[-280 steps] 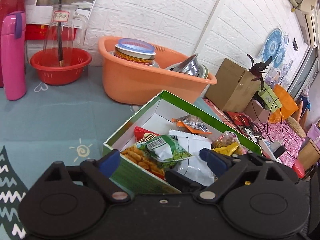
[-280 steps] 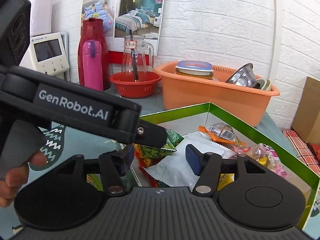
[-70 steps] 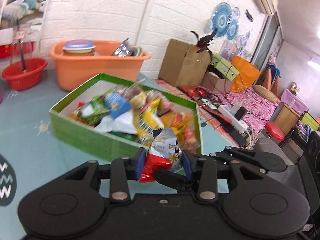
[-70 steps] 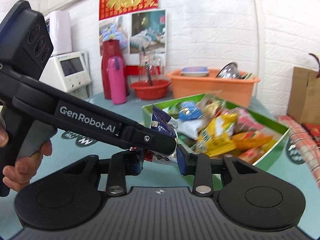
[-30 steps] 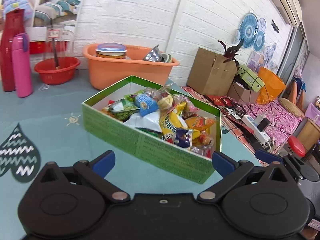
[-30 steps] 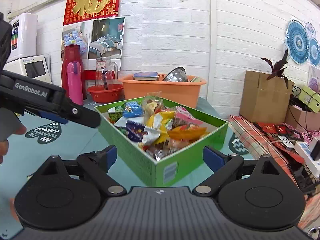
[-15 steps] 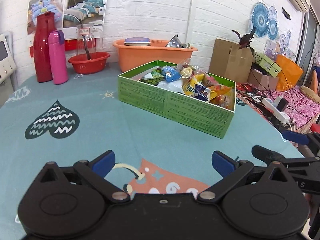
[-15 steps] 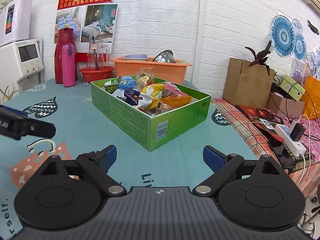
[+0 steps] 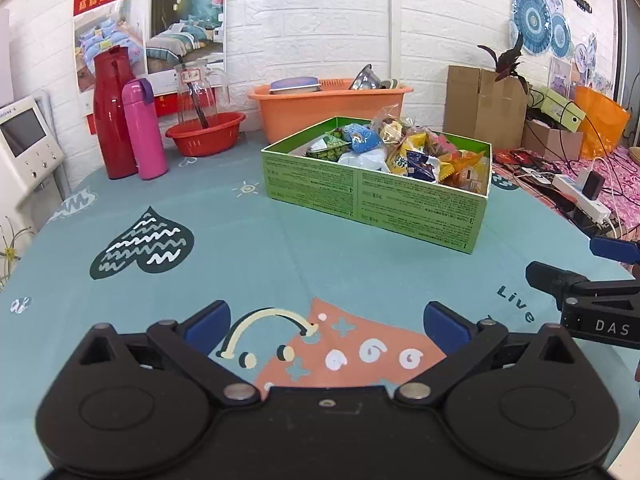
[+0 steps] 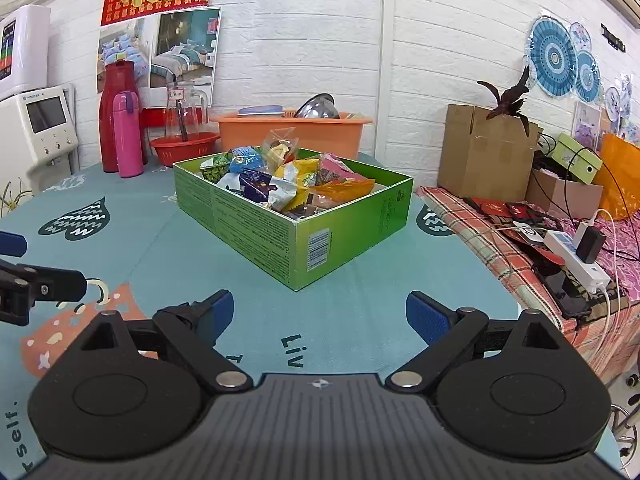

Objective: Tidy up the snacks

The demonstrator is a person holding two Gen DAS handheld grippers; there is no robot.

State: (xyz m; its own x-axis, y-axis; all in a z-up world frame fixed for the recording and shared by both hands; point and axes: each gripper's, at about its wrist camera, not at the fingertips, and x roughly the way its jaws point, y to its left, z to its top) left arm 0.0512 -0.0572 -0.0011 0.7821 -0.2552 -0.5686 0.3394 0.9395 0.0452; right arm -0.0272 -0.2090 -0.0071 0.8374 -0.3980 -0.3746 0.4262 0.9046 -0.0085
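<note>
Your left gripper [image 9: 326, 320] hangs over the near edge of the table [image 9: 360, 264], jaws spread wide with nothing between them; your right gripper [image 10: 316, 312] does the same a little to its right, equally wide and empty. Each shows at the side of the other's view.

The table wears a teal cloth printed with dark hearts [image 9: 142, 246], an orange patch [image 9: 352, 352] and lettering. The green box [image 9: 372, 196] sits toward the far right part of the table, well apart from both grippers, one corner turned your way in the right view. It is heaped with snacks [image 10: 280, 180]: packets in green, blue, yellow, orange and pink, rising above its rim.

Along the far edge, against a white brick wall, stand a red flask [image 9: 112, 112] and a pink bottle [image 9: 142, 130] just beside each other, then a glass jug [image 9: 198, 96] standing in a red bowl [image 9: 206, 138], then an orange tub [image 9: 332, 108] holding dishes. A white appliance [image 10: 40, 128] stands past the left edge.

Posters [image 10: 160, 20] hang on the wall. Beyond the right edge lies a lower surface with a checked cloth, a power strip [image 10: 576, 260] and cables, cardboard boxes [image 10: 484, 152], a dark plant [image 10: 508, 96] and blue fans [image 10: 556, 56] on the wall.
</note>
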